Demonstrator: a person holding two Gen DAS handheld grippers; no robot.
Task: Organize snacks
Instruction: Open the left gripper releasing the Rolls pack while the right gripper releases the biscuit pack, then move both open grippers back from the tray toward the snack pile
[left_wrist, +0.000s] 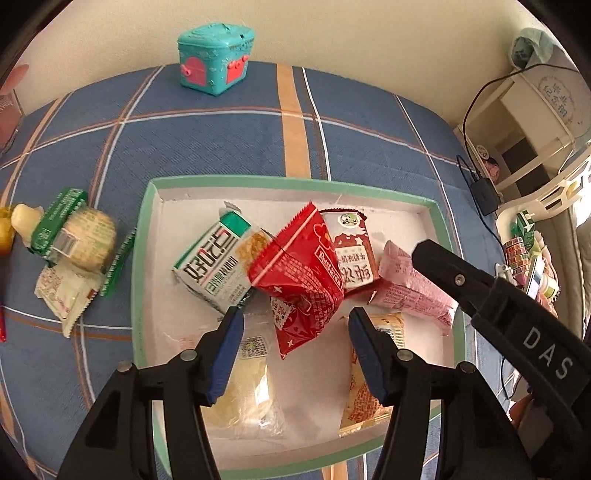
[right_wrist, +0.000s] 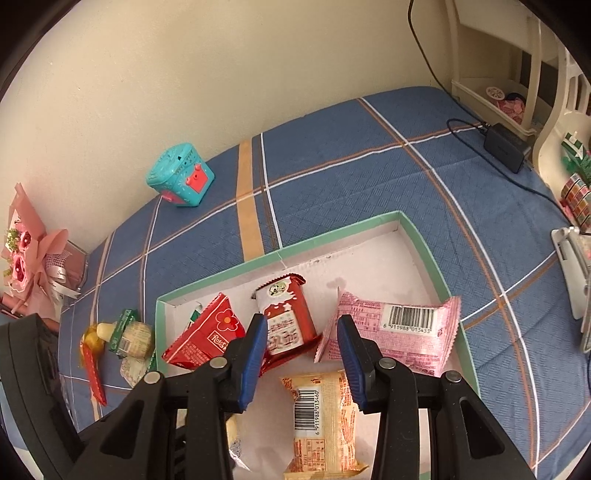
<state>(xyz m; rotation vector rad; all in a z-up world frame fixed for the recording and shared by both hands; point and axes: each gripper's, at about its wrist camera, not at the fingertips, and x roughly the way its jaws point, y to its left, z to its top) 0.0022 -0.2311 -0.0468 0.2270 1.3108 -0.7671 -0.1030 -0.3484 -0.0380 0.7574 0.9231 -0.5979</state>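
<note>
Snack packets gathered in a green-rimmed tray (left_wrist: 146, 236) on the blue plaid worktop (left_wrist: 229, 140)
Left hand-held gripper (left_wrist: 295, 325) hangs released over the red packet (left_wrist: 299, 273), pads clear of it; right hand-held gripper (right_wrist: 302, 334) is parted and empty above the orange packet (right_wrist: 325, 417); more snacks (left_wrist: 79, 236) lie left of the tray

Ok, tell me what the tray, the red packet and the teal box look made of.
Tray: likely cardboard, matte white inside, green rim, creased corner.
Red packet: glossy plastic film, crimped serrated seal, wrinkles.
Teal box: apparently moulded hard plastic, slight sheen, raised pink details.
</note>
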